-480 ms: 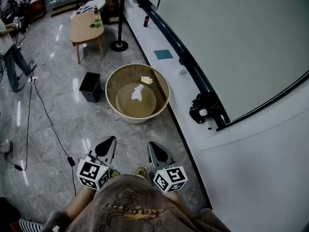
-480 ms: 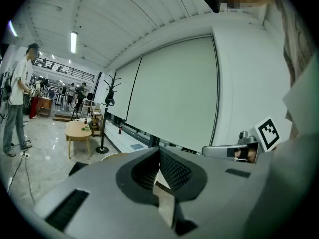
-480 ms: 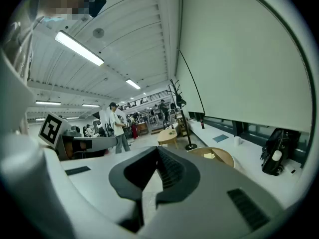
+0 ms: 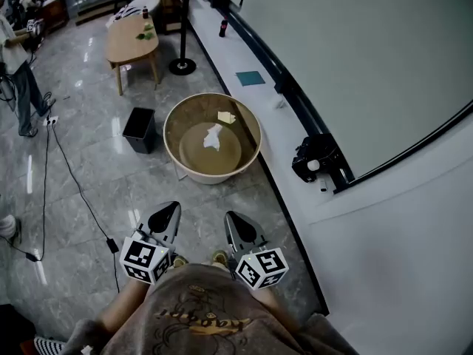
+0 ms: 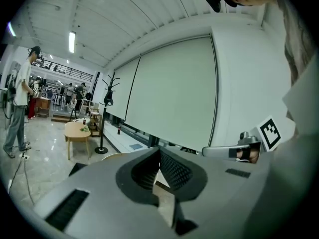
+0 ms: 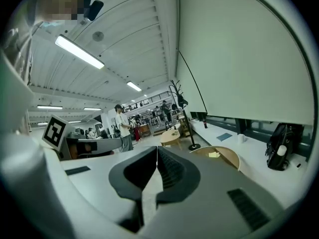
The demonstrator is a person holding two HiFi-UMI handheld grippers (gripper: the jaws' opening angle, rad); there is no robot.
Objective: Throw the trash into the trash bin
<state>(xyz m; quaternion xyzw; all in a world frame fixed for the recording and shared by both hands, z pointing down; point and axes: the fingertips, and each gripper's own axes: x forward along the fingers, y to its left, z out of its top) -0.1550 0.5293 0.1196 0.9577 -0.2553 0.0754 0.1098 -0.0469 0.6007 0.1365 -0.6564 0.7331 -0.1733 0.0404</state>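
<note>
Trash, namely a crumpled white paper (image 4: 213, 137) and a yellow scrap (image 4: 226, 117), is seen lying inside the round beige bin (image 4: 211, 177) on the grey floor (image 4: 96, 109), the paper on the bottom and the scrap nearer the far wall. A small black bin (image 4: 139, 130) is set just to the left of it, apart from it. The left gripper (image 4: 168, 210) and the right gripper (image 4: 235, 220) are held side by side close to the person's body, short of the round bin and pointed toward it. In each gripper view the jaws are shown pressed together with nothing between them. A wooden table (image 4: 131, 39) and a black stand (image 4: 182, 66) are seen beyond the bins, and a black device (image 4: 316, 160) is placed on the white ledge (image 4: 236, 54) at the right
</note>
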